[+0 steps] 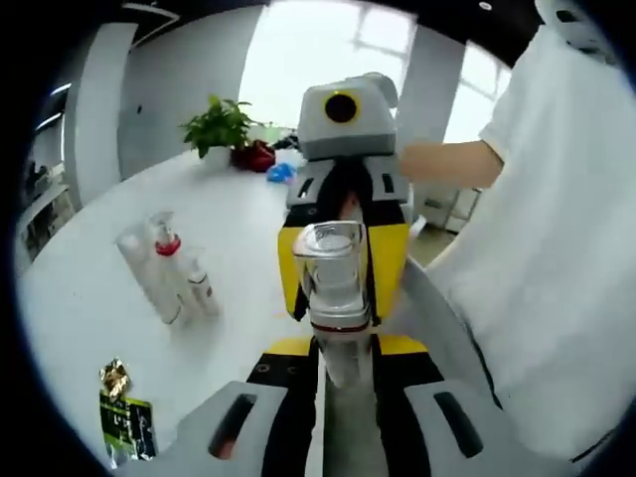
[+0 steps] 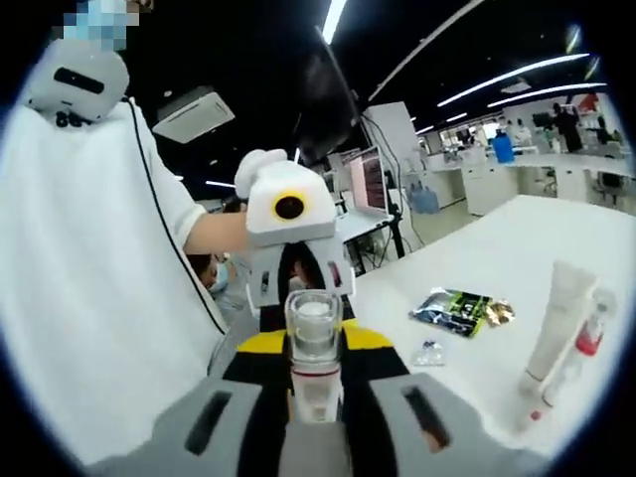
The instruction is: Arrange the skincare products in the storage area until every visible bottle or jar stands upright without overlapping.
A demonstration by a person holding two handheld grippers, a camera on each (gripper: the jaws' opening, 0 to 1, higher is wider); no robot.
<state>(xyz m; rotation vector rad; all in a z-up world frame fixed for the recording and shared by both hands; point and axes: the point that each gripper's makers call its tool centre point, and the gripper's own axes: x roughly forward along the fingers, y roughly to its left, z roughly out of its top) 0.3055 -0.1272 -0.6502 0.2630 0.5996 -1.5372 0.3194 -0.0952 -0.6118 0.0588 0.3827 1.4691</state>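
A small bottle (image 1: 335, 288) with a clear cap, a red collar and a pale body stands upright in the air between my two grippers, which face each other. My left gripper (image 1: 343, 350) holds its lower body between narrow jaws. My right gripper (image 1: 338, 260), yellow and black, closes on the cap from the far side. In the right gripper view the same bottle (image 2: 314, 343) sits between my right gripper (image 2: 315, 346), with the left gripper (image 2: 300, 286) just behind it. On the white table (image 1: 99, 298) lie a white tube (image 1: 147, 273) and a red-collared spray bottle (image 1: 171, 260).
A green and gold sachet (image 1: 124, 415) lies near the table's edge, also seen as the sachet (image 2: 459, 310) beside the tube (image 2: 556, 318). A potted plant (image 1: 221, 124) stands at the far end. A person in a white shirt (image 1: 556, 248) stands close by.
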